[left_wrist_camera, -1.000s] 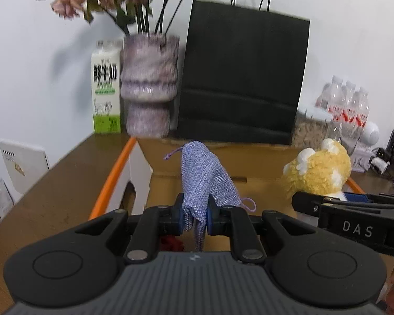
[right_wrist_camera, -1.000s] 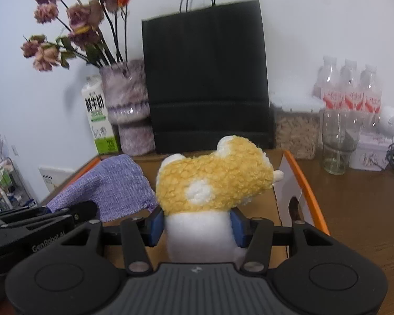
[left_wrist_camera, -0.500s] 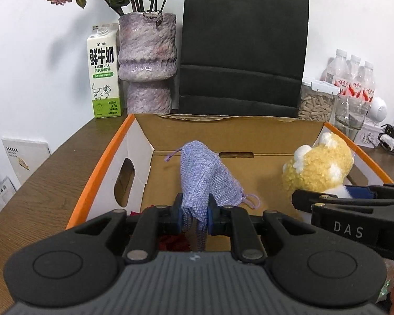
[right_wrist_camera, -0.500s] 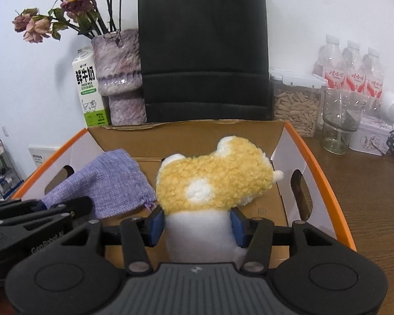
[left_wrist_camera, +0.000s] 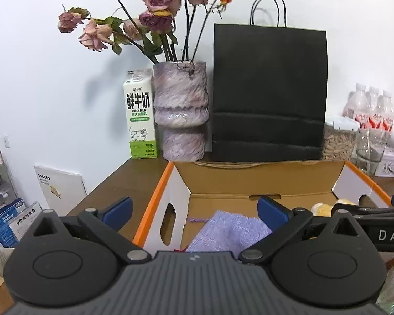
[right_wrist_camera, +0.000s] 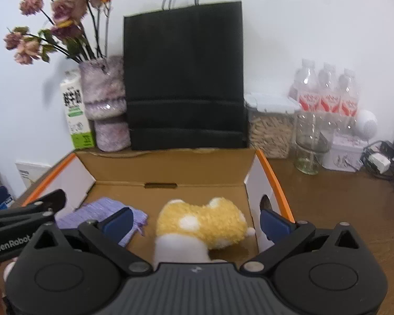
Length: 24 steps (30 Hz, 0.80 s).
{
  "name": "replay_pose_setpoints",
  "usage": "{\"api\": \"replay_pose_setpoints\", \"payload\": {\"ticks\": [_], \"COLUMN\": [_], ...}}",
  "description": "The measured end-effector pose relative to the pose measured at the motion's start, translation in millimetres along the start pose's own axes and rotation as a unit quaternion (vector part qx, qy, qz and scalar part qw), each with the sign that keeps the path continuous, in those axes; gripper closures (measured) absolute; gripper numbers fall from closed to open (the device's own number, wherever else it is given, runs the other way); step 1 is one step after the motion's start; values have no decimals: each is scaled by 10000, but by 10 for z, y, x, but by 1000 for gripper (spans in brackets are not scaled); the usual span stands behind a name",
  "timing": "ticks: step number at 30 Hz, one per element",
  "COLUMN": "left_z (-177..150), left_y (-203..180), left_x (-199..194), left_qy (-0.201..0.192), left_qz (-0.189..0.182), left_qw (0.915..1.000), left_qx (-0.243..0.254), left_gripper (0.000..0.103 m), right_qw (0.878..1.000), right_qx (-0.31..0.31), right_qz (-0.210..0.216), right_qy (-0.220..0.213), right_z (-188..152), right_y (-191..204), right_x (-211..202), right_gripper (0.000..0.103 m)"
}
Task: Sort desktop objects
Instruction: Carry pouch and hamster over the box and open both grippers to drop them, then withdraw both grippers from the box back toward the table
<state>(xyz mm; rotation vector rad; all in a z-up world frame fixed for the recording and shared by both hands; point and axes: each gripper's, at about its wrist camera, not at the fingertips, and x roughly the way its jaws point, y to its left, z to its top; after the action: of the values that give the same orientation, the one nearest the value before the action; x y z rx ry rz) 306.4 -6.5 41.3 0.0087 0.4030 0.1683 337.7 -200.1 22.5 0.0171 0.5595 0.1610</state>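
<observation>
Both claws have just been opening and now stand wide, gripping nothing; the left claw (left_wrist_camera: pixel 194 210) hangs above the purple pouch (left_wrist_camera: pixel 228 232), which lies flat on the floor of the cardboard box (left_wrist_camera: pixel 249 181), below and slightly right of the gap; the right claw (right_wrist_camera: pixel 195 219) stands over the yellow plush toy (right_wrist_camera: pixel 205 221), lying between its pads without touching them, long axis crosswise; each hand need only draw back and up.
</observation>
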Motion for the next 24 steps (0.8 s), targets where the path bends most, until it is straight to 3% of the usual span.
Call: {"api": "replay_pose_setpoints", "payload": {"ticks": [13, 24], "left_z": [88, 171], "left_y": [69, 178], "left_x": [-148, -562], "left_qy": [-196, -471], "left_qz": [-41, -282], "left_qw": [9997, 9985], "left_qx": [-131, -65], "left_gripper": [0, 0], "right_qw": [9996, 9959], "right_qx": [-89, -341], "right_qz": [124, 306], "right_qy": [-239, -784], "right_z": [72, 114], "right_y": [76, 141], "right_x": [-218, -717], "right_gripper": [0, 0]}}
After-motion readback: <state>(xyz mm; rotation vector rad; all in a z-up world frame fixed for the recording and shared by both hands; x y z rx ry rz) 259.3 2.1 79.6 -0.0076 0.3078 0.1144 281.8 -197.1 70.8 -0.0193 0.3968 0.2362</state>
